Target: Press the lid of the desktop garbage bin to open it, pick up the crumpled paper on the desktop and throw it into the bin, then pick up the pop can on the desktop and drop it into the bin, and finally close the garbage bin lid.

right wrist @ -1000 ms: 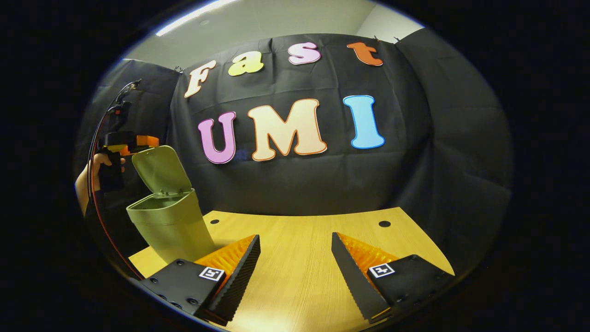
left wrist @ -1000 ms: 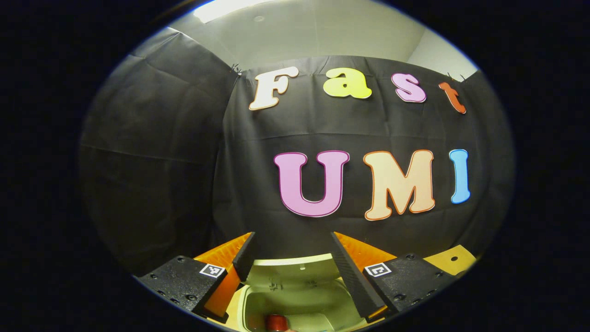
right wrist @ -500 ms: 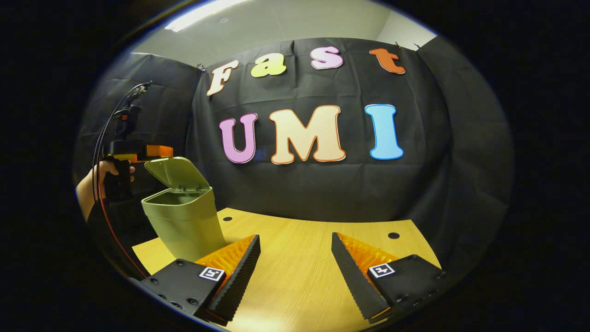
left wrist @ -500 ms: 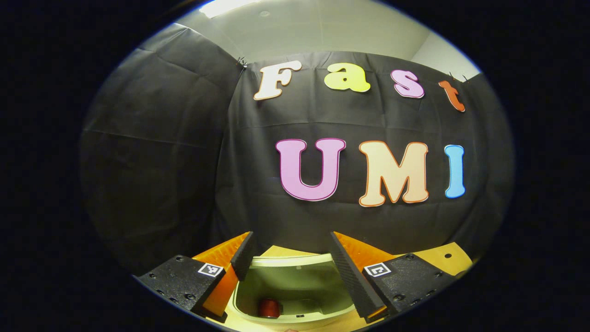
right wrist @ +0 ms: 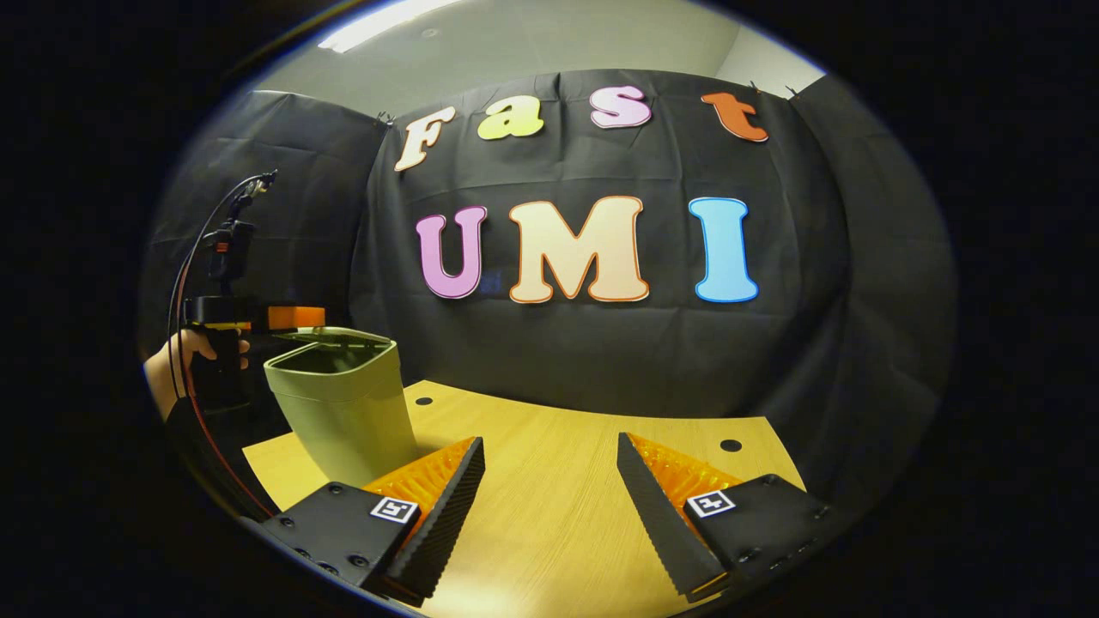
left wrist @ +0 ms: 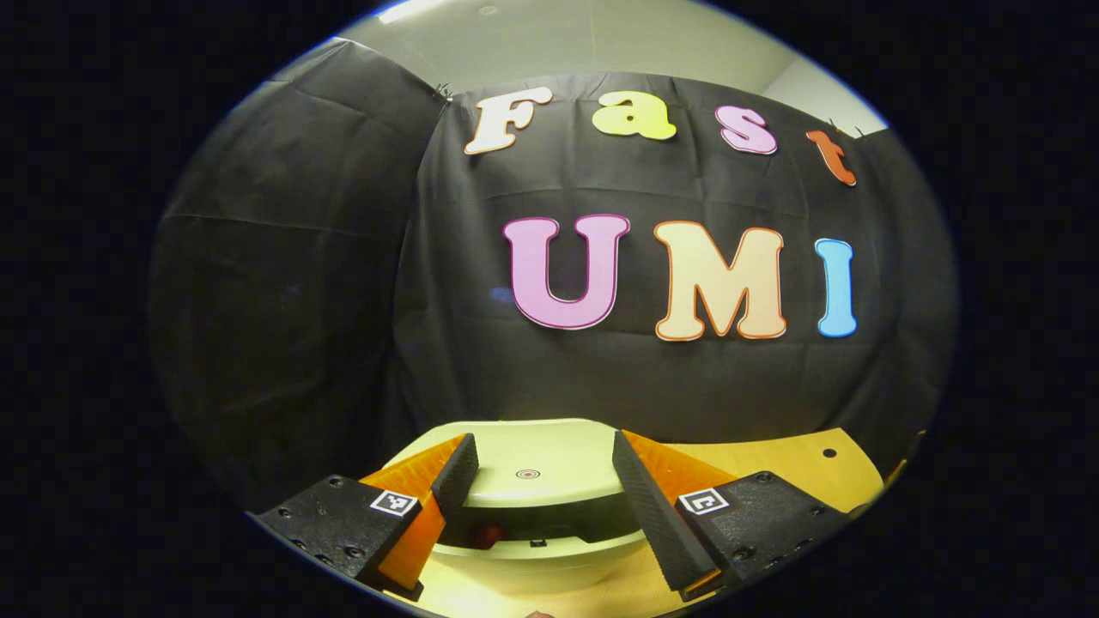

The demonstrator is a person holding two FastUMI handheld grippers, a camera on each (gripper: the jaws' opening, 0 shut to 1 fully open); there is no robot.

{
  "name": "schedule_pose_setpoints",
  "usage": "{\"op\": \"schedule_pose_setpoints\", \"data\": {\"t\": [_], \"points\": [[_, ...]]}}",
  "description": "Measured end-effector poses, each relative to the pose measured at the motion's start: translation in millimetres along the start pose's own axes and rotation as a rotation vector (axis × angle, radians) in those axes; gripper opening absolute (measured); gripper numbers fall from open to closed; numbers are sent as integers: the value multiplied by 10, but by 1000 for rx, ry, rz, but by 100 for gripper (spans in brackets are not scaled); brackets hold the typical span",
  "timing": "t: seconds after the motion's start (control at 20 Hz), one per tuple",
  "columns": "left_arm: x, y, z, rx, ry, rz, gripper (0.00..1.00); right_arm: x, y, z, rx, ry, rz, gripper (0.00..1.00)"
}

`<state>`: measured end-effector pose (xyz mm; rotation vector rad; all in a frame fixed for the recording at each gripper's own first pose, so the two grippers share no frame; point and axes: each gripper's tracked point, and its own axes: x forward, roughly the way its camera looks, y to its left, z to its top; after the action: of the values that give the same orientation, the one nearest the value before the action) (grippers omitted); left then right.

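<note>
Green bin [right wrist: 343, 403], one, at 9 o'clock on wooden desk [right wrist: 567, 498]. Lid [left wrist: 532, 468] down since 0.5 s ago, nearly closed, gap left. One can [left wrist: 488, 536] inside. Two grippers: left gripper [left wrist: 537, 485] released over lid, right gripper [right wrist: 549, 489] released, empty.

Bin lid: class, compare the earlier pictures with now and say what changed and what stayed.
The bin lid swung down from upright to almost shut, a narrow gap left, with the left claw above it. The bin kept its place; the right claw stayed open and empty over the table.

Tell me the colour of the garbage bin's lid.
Pale olive green, matching the bin body; the lid shows best in the left gripper view, with a small red ring mark at its centre.
</note>
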<state>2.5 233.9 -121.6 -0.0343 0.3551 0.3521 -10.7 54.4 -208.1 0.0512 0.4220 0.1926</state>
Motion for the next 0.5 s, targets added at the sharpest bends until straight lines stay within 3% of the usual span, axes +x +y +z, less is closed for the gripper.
{"op": "schedule_pose_setpoints", "data": {"t": [0.5], "points": [[70, -55, -381, -21, 68, -2, 95, 83, -2, -62, -7, 27, 3, 98]]}}
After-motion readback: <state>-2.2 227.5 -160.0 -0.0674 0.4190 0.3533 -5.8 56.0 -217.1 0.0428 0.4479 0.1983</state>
